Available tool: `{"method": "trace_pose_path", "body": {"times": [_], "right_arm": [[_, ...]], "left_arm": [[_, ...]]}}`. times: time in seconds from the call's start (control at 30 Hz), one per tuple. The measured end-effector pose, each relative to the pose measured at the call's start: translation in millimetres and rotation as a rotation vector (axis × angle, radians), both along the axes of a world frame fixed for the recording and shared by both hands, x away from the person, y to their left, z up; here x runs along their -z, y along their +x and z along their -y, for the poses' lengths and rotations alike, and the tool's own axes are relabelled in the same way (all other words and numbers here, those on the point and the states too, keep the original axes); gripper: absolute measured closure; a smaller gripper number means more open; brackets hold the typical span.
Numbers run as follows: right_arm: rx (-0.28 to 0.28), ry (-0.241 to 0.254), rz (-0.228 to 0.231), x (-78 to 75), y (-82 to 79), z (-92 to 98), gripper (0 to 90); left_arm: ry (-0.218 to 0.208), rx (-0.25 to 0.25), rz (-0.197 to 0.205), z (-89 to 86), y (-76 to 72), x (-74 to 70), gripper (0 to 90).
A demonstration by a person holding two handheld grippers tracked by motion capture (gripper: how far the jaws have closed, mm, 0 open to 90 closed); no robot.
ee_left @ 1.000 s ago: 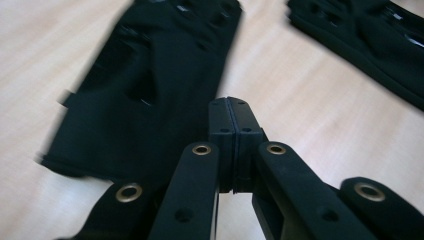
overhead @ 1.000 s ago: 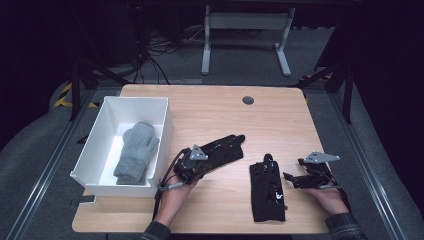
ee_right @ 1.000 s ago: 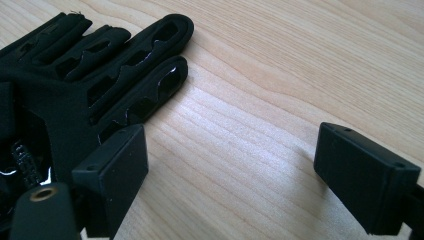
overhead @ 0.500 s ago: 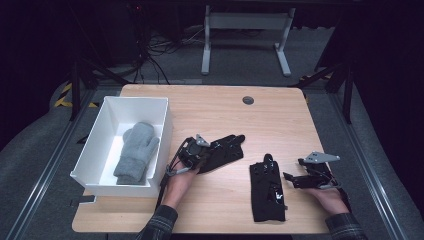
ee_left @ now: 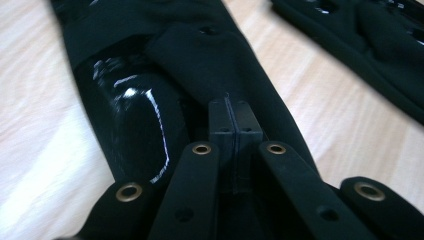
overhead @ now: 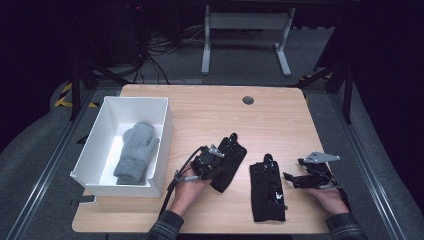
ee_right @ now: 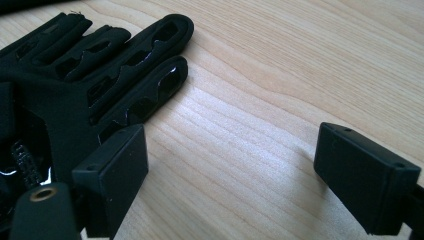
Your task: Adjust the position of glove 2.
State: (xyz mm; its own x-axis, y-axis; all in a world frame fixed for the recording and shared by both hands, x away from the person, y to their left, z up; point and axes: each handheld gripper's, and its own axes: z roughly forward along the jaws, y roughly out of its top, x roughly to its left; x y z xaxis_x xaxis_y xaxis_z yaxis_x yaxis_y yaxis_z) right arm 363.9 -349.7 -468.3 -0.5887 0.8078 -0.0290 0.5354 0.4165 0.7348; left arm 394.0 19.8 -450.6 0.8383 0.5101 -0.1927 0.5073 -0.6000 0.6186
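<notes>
Two black gloves lie on the wooden table [overhead: 210, 112]. My left gripper [overhead: 220, 159] is shut, its pads [ee_left: 235, 120] pressed together on the fabric of the left black glove [overhead: 233, 151] [ee_left: 130, 110], which lies slanted in front of it. The second black glove [overhead: 266, 192] [ee_left: 380, 30] lies flat to the right. My right gripper [overhead: 291, 179] [ee_right: 230, 150] stands open just right of that glove [ee_right: 100, 75], its left pad beside the glove's fingers and bare wood between the pads.
A white box [overhead: 167, 135] stands at the table's left with a grey mitten [overhead: 136, 152] inside. A dark round grommet [overhead: 248, 100] sits near the far edge. Metal desk legs and cables stand on the floor beyond.
My left gripper has moved to the right and slightly down. The left black glove has swung with it, from a low slant to nearly upright. The right gripper and the second glove have stayed put.
</notes>
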Motion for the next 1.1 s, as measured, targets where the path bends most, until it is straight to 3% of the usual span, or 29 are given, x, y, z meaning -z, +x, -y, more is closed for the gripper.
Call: {"method": "trace_pose_path", "body": {"times": [0.13,0.2,0.23,0.33,0.5,0.67,0.77,1.1], "right_arm": [[0.000,0.000,0.000,0.0,0.0,0.0,14.5],[0.001,-0.001,0.001,0.0,0.0,0.0,14.5],[0.000,0.001,0.000,0.1,0.0,-0.1,14.5],[0.001,-0.001,0.000,0.0,0.0,0.0,14.5],[0.001,-0.001,0.000,0.0,0.0,-0.1,14.5],[0.001,0.000,0.001,0.0,0.0,0.0,14.5],[0.000,0.000,0.000,0.0,0.0,0.0,14.5],[0.000,0.000,0.000,0.0,0.0,0.0,14.5]], "left_arm": [[-0.010,0.029,-0.006,6.1,-3.3,-0.4,90.0],[-0.028,0.030,0.013,5.9,-3.9,-3.9,90.0],[-0.046,0.024,0.017,4.7,-3.2,-6.3,90.0],[-0.038,0.002,0.045,-1.7,3.2,-14.3,90.0],[-0.034,-0.055,0.056,-14.0,16.1,-15.6,90.0],[-0.005,-0.077,0.040,-17.9,23.5,-7.0,90.0],[0.024,-0.065,0.025,-14.9,24.9,0.4,90.0],[0.038,-0.026,-0.008,-14.7,10.6,1.9,90.0]]}}
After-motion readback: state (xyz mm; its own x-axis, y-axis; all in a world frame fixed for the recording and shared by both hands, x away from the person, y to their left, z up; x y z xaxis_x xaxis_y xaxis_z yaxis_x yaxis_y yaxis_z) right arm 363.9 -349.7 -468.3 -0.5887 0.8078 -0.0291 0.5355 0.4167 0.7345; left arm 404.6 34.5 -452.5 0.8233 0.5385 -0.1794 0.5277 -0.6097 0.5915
